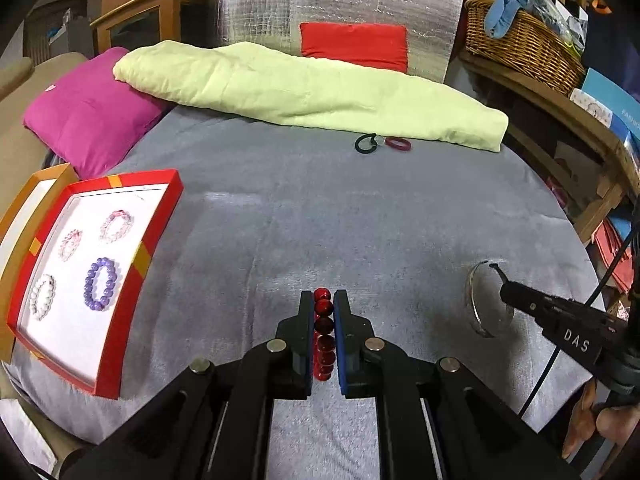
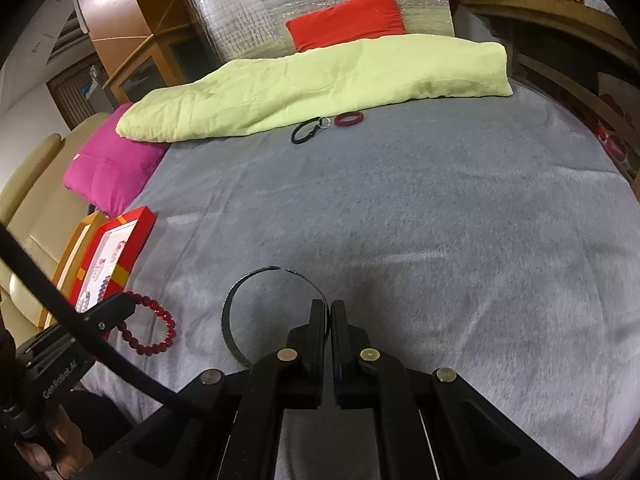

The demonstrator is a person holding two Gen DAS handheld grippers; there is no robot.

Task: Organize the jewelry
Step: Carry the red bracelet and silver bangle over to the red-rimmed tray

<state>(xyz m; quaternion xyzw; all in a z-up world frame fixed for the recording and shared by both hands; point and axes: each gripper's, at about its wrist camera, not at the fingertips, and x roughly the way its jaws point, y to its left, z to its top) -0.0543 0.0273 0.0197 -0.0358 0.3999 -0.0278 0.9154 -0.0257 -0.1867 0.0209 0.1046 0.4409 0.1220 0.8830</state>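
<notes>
My left gripper is shut on a red bead bracelet, which stands on edge between the blue pads above the grey blanket. From the right wrist view that bracelet hangs as a loop from the left gripper. My right gripper is shut on the rim of an open silver bangle. The left wrist view shows the bangle at the right gripper's tip. A red tray at the left holds a purple bracelet and several pale ones.
A black ring and a maroon ring lie far back on the grey blanket, by a folded green quilt. A magenta pillow sits behind the tray. A wicker basket stands on a wooden shelf at right.
</notes>
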